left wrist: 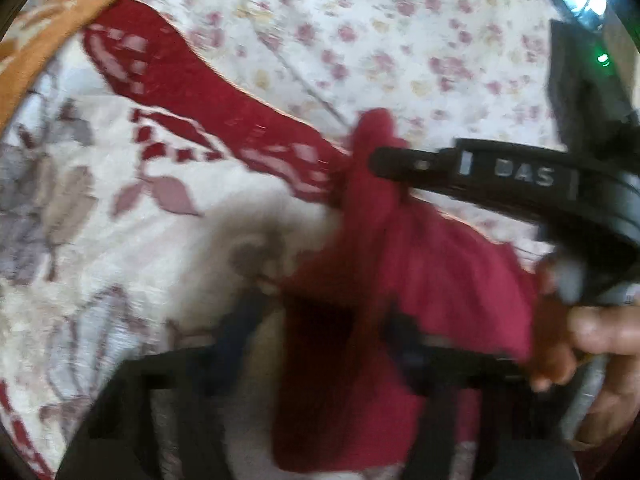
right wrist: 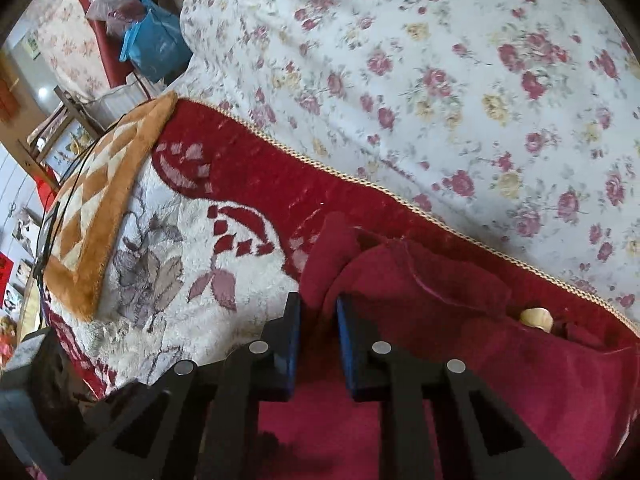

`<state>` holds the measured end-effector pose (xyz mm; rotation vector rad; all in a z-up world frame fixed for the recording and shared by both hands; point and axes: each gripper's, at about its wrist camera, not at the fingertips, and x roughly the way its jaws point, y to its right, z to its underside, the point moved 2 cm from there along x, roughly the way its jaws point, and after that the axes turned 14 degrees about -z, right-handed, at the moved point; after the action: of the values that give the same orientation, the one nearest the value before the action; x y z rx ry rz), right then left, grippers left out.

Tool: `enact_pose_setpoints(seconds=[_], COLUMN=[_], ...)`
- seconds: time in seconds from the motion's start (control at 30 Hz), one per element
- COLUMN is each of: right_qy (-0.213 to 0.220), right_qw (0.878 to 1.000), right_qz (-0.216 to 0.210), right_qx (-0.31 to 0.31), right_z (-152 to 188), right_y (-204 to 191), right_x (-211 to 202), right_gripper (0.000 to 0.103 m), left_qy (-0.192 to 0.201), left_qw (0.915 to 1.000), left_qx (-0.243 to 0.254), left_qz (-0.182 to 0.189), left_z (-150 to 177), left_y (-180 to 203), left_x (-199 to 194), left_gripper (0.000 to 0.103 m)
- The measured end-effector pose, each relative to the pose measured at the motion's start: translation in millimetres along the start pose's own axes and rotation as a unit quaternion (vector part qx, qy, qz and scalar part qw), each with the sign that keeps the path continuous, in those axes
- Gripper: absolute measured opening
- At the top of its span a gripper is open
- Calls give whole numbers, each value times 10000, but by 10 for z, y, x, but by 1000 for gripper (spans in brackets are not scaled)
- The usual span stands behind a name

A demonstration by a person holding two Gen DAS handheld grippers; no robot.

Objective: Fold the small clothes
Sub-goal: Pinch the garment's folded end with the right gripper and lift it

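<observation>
Floral bedsheet point(right wrist: 440, 60) under red-bordered blanket point(right wrist: 248, 184). Dark red garment point(right wrist: 440, 288) bunched on blanket edge. Right gripper point(right wrist: 318, 344) pinches a fold of it; left gripper point(left wrist: 320, 344) blurred, grip cannot be told.

Motion blur is smearing the whole left wrist view, and the red garment point(left wrist: 400, 280) is covering the left gripper's fingers point(left wrist: 240, 320), so their grip is perhaps closed but unreadable. The frame's bottom edge is cutting the garment off in both views.

Matt red cloth garment point(right wrist: 420, 280), fluffy pile blanket point(right wrist: 168, 312)
</observation>
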<state>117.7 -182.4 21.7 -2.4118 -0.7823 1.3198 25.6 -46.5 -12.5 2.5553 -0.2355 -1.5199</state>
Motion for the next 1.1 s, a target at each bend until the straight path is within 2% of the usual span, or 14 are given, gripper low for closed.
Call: enact_pose_setpoints(seconds=[0.2, 0.23, 0.27, 0.33, 0.37, 0.47, 0.57, 0.6, 0.67, 0.7, 0.77, 0.8, 0.83, 1.1], right_qy=[-4, -16, -9, 10, -77, -464, -838, -856, -750, -672, -466, -392, -313, -76], right_qw=[9999, 9999, 9998, 9997, 9997, 9984, 9957, 9954, 9963, 9971, 9986, 9989, 9992, 9987], right_qz=[13, 64, 66, 4, 54, 267, 167, 179, 349, 311, 198, 175, 138, -130], right_qx=[111, 155, 206, 245, 206, 163, 367, 389, 217, 175, 165, 164, 187, 477], right_z=[9, -2, -14, -27, -20, 53, 148, 175, 197, 193, 181, 164, 149, 166], right_y=[56, 51, 44, -10, -47, -118, -73, -50, -25, -11, 35, 55, 78, 214], right_x=[-145, -163, -186, -196, -161, 88, 379, 421, 391, 347, 199, 141, 83, -129], right_gripper=[24, 41, 67, 88, 90, 90, 87, 80, 40, 36, 26, 24, 23, 22], left_qy=[219, 250, 291, 352, 357, 386, 409, 402, 356, 343, 366, 390, 458, 400], left_qw=[9992, 9990, 9988, 9983, 9982, 9978, 9974, 9973, 9977, 9976, 9974, 9973, 9972, 9964], left_qx=[294, 318, 347, 387, 398, 473, 545, 560, 562, 575, 616, 624, 588, 647], left_qz=[143, 174, 204, 260, 285, 277, 254, 234, 163, 150, 45, -23, -94, -363], left_z=[39, 43, 45, 41, 31, 33, 39, 41, 41, 39, 43, 57, 70, 99], left_y=[134, 146, 160, 185, 184, 224, 256, 257, 248, 247, 250, 250, 237, 256], left_x=[-97, -115, -139, -182, -181, -194, -199, -195, -167, -161, -172, -182, -194, -110], left_gripper=[28, 26, 25, 21, 21, 21, 21, 21, 21, 21, 43, 70, 84, 85])
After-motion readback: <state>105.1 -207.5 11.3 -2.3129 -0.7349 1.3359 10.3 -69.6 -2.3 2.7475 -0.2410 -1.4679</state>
